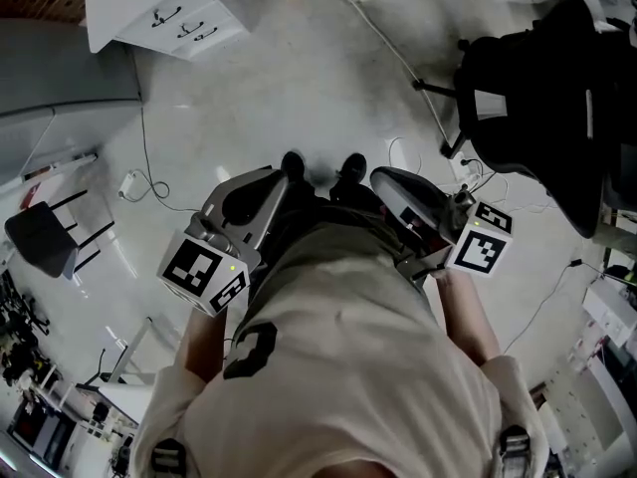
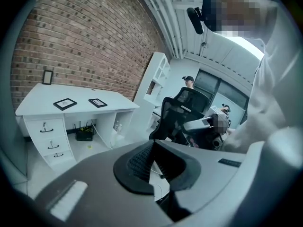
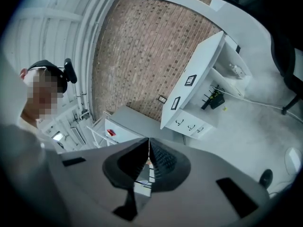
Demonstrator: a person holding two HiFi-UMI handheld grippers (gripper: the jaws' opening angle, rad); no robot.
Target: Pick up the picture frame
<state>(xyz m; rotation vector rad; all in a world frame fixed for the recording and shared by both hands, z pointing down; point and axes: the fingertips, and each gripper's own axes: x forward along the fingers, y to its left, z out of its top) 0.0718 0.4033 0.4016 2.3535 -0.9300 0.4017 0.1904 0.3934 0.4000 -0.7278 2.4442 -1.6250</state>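
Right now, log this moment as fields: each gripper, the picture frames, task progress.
left gripper: shut, empty
right gripper: shut, empty
flat black rectangular picture frames: two, lying on white desk with drawers
small upright black frame: at the desk's back, against brick wall
task progress: not begun, no frame touched

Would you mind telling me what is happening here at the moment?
A person stands holding a gripper in each hand. The left gripper and right gripper are both shut and empty, held close to the body. Two picture frames lie flat on the white desk across the room; neither is picked up yet.
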